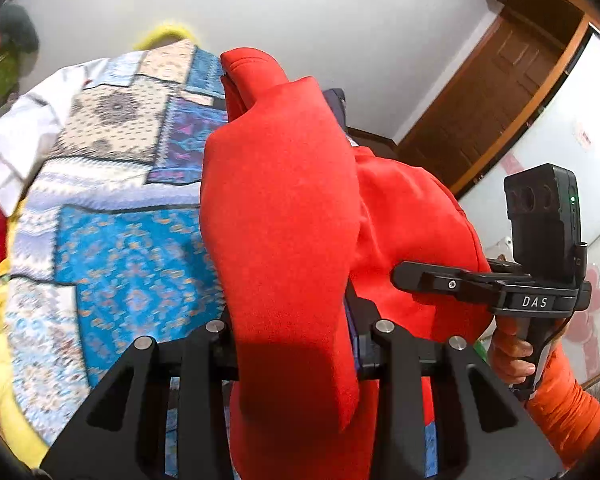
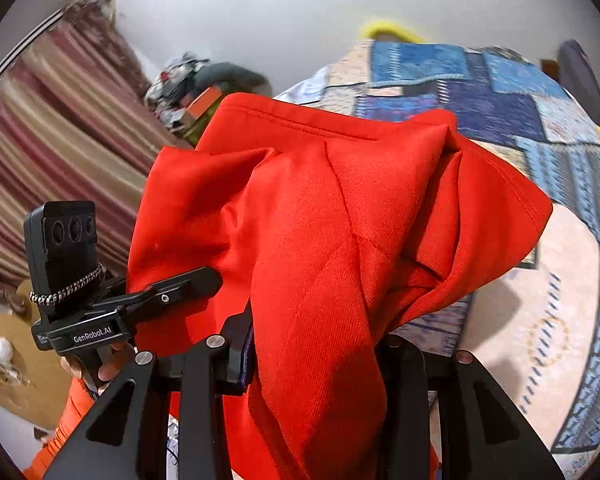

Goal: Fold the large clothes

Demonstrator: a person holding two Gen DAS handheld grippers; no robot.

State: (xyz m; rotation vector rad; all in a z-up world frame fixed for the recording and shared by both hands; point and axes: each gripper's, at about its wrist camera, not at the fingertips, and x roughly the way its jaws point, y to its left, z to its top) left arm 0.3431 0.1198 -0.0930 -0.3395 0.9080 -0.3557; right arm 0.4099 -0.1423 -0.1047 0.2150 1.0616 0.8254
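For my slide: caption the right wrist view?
Both grippers' jaws clamp a red garment, lifted over a patchwork bedspread.

I see a matt red twill-weave cloth garment (image 2: 320,240), a printed patchwork cotton quilt (image 1: 112,240), and matt black plastic tongs (image 1: 296,356).

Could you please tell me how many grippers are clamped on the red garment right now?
2: the left gripper and the right gripper, each pinching the red garment above the patchwork quilt.

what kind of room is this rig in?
Most likely a home bedroom. A bed with a patchwork quilt fills the view under the red garment, a wooden door stands in the corner, and striped curtains hang on the other side.
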